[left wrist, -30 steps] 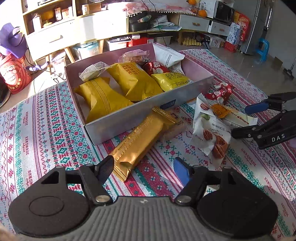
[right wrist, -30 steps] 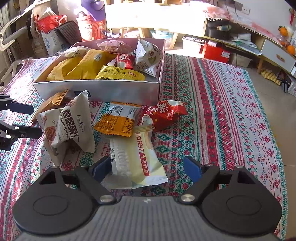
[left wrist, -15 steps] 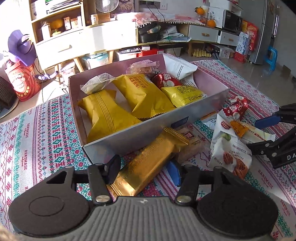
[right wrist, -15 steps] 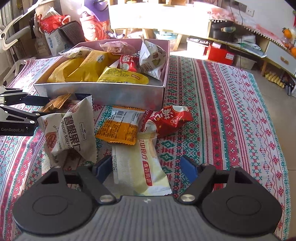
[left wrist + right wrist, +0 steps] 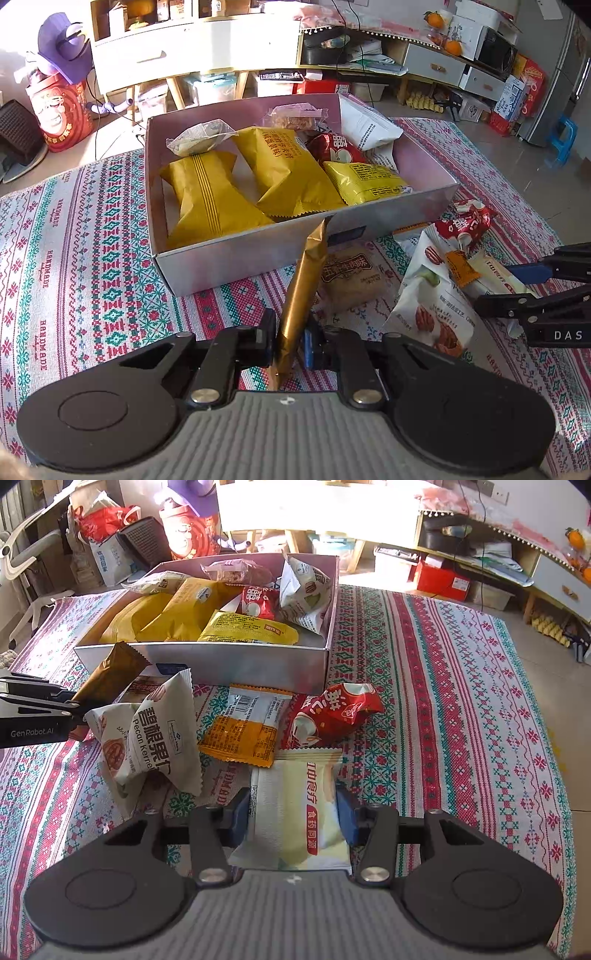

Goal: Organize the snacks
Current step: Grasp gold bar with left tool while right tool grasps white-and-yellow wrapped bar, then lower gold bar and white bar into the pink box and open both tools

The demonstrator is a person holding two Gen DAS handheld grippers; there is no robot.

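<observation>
Left wrist: gold bar (image 5: 301, 291) pinched between closed jaws.

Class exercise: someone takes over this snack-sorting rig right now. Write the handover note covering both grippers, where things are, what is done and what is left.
Left gripper: shut on the gold bar, lifted, tip near the box front wall.
Right gripper: jaws around the cream packet, which lies on the tablecloth.
Done: several snacks in the box.
Left: gold bar, cream packet, pecan bag, orange packet, red packet, brown packet.
</observation>
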